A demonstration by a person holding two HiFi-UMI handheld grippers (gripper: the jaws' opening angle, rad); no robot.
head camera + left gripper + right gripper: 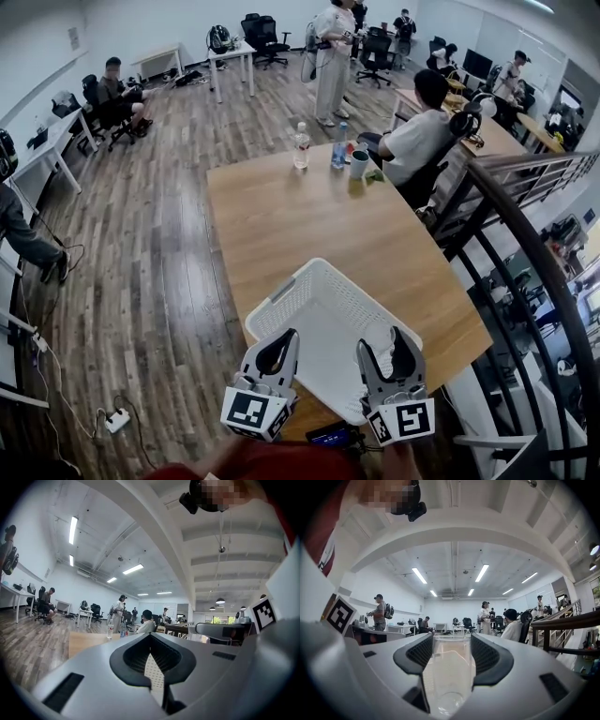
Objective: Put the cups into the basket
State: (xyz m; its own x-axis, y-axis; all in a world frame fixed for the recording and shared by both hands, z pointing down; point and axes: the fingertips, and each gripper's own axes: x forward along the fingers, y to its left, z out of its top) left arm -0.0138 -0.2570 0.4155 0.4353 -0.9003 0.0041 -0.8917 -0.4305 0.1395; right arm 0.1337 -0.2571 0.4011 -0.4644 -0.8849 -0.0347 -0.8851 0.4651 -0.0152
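Observation:
A white mesh basket (pixel 281 292) stands at the near end of the wooden table (pixel 300 216); nothing shows inside it. My right gripper (pixel 386 358) hovers over the basket's near right part. In the right gripper view it (pixel 450 651) is shut on a clear plastic cup (pixel 449 677), held upright between the dark pads (pixel 417 656). My left gripper (pixel 274 361) hangs over the basket's near left edge. Its jaws (pixel 151 639) meet at the tips with nothing held, and the basket's mesh (pixel 153 677) shows through the slit. A white cup (pixel 359 164) stands at the table's far end.
Two bottles (pixel 301 147) (pixel 338 150) stand beside the far cup. A seated person (pixel 417 136) is at the table's far right corner. A dark stair railing (pixel 525 244) runs along the right. Wooden floor (pixel 159 244) lies to the left, with desks and chairs beyond.

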